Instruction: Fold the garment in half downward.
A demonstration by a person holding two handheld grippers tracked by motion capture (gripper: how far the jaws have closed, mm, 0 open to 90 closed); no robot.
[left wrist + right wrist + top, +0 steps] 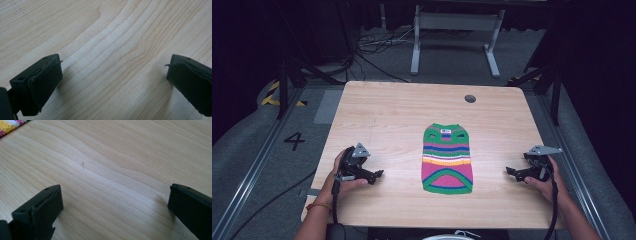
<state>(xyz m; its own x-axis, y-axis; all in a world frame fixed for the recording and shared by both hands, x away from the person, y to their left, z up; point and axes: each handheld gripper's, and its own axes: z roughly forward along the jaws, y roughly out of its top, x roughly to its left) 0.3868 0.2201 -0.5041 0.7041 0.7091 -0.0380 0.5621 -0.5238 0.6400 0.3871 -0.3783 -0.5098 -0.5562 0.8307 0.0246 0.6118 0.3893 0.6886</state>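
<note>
A small knitted striped garment (447, 158), green-edged with pink, blue, yellow and orange bands, lies flat in the middle of the wooden table (402, 110). My left gripper (374, 176) rests on the table to its left, held by a hand, jaws wide open and pointing toward the garment. In the left gripper view the gripper (113, 75) has bare wood between its pads. My right gripper (512, 172) rests at the table's right side, open, pointing left toward the garment. A corner of the garment (10, 125) shows at the upper left of the right gripper view, well away from the open gripper (115, 205).
A round grommet hole (470, 98) sits near the table's far edge. Beyond the table stand a white metal frame (455, 35) and loose cables (377, 45) on the grey floor. A floor mark "4" (294, 141) lies left of the table.
</note>
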